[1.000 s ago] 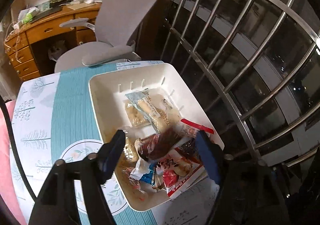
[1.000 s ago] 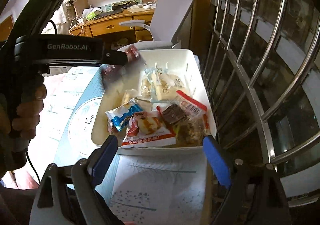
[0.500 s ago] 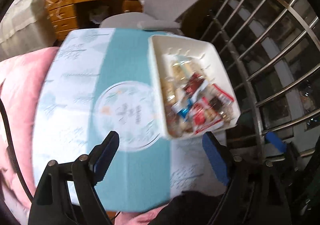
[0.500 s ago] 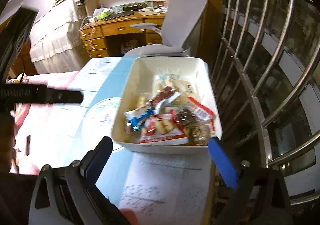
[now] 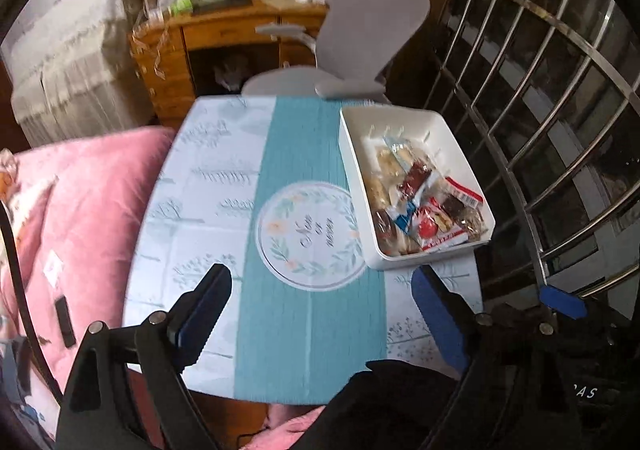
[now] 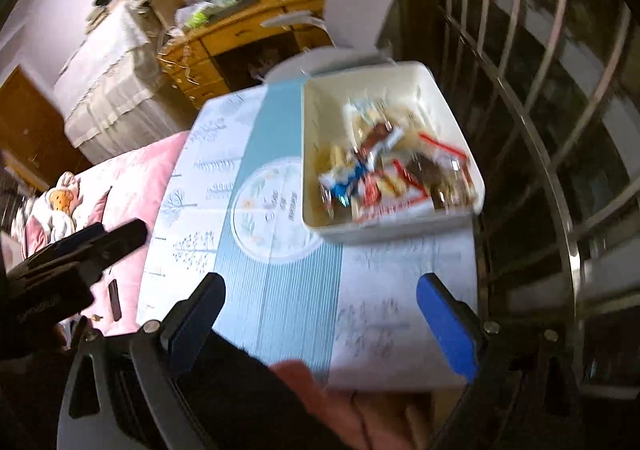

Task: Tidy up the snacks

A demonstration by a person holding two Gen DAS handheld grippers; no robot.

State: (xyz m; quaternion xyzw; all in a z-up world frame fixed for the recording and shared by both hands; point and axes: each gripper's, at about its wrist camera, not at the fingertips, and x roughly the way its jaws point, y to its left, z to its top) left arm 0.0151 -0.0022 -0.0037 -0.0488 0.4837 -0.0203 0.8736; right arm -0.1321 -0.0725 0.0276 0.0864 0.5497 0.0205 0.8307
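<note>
While both claws (image 5: 320, 314) (image 6: 320, 314) gape empty, white bin (image 5: 404, 117) of snacks (image 5: 424, 205) beside window bars (image 5: 560, 97).

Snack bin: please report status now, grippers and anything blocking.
Left gripper open, empty, jaws just been opening. Right gripper open, empty. Snacks inside white bin on table. Nothing in the way.

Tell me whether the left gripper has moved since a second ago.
Yes. The left gripper has pulled back and up from the bin, now over the tablecloth; its jaws have just been opening, nothing between them.
</note>
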